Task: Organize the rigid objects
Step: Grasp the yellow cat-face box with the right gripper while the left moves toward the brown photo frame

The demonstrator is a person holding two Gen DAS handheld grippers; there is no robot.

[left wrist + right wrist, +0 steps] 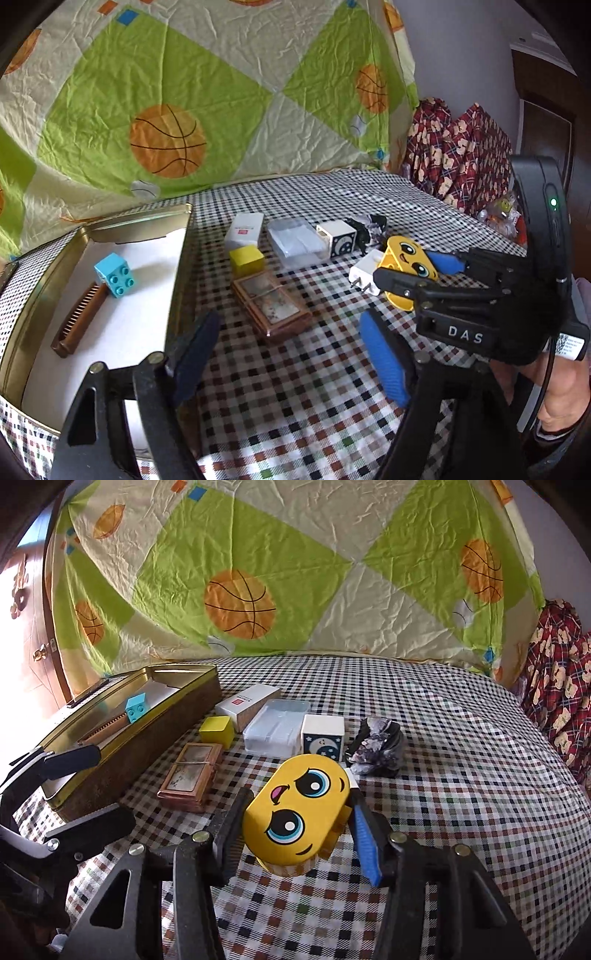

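A: Yellow toy [297,814] with a cartoon face, sits between the right gripper [295,830] fingers. Left pad touches its side, blue pad [364,840] on the other side looks slightly off it. Can't tell if it's really clamped.

B: Left gripper [291,354]?

A: Fingers wide apart, nothing between them, hovering over the checkered cloth [295,406] by the tin's near corner.

B: Tin contents?

A: Gold tin [55,280] at 9 o'clock holds a blue brick [114,275] and a brown comb [79,319].

B: Rest?

A: At 12 o'clock from the toy: white cube [323,736], clear box [277,731], white carton [247,705], yellow block [217,732], brown case [190,777]. Purple rock [376,751] at 1 o'clock. White plug [365,271] touching the toy.
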